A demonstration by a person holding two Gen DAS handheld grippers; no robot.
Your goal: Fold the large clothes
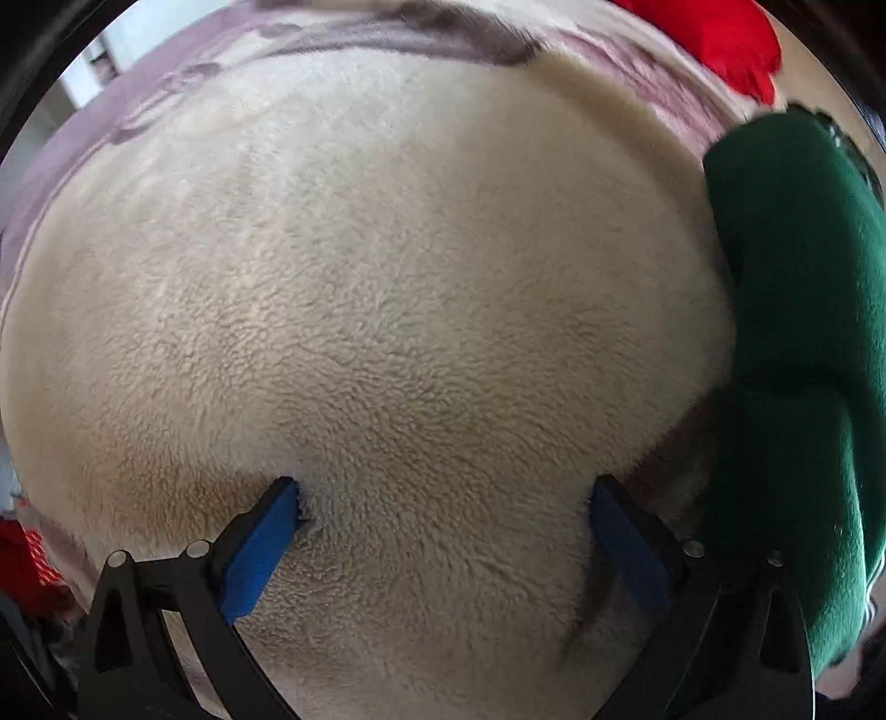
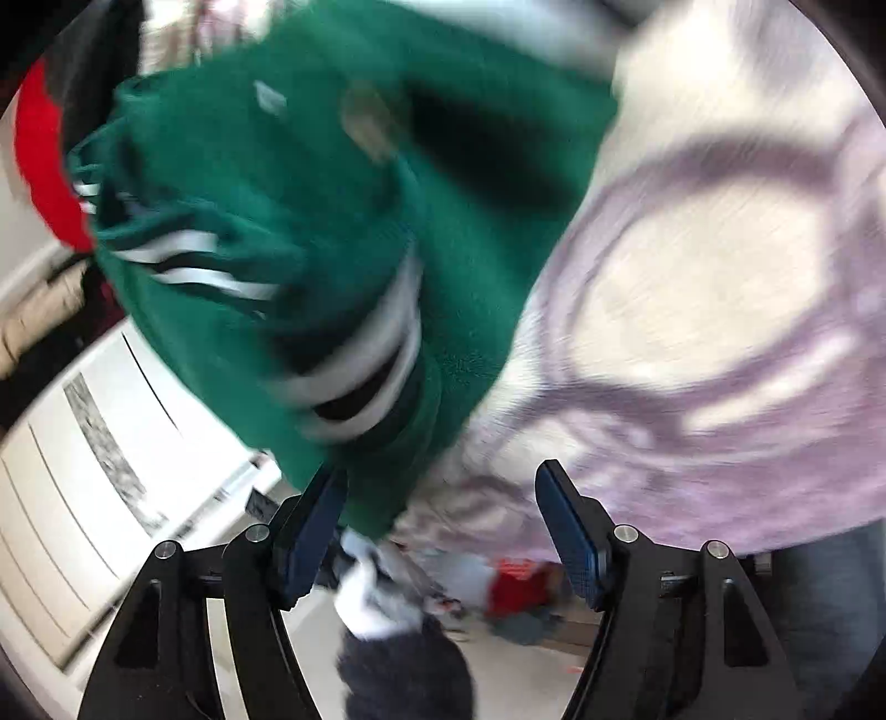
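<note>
Cream fleece [image 1: 387, 288] fills the left wrist view, and the left gripper [image 1: 443, 498] sits right down on it, blue pads spread wide with the pile bulging between them, nothing pinched. Just beside it, to the right, a green garment [image 1: 797, 343] lies bunched against the fleece's edge. Beyond both, the purple patterned blanket [image 1: 111, 127] runs underneath, with something red [image 1: 720, 39] at the far corner.

Over to the right wrist view, badly blurred: the right gripper [image 2: 440, 487] has its fingers apart too, and the green garment [image 2: 310, 232], white stripes showing, hangs just ahead, brushing the left pad; whether any fabric is caught I cannot tell. Past it, the blanket [image 2: 720, 288]; below, loose clothes on the floor.

The risk, as I judge it: close on thick fleece mid-panel and the left jaws grab several layers, dragging the whole piece. And that green garment sits near the edge, so a careless sweep could send it off.
</note>
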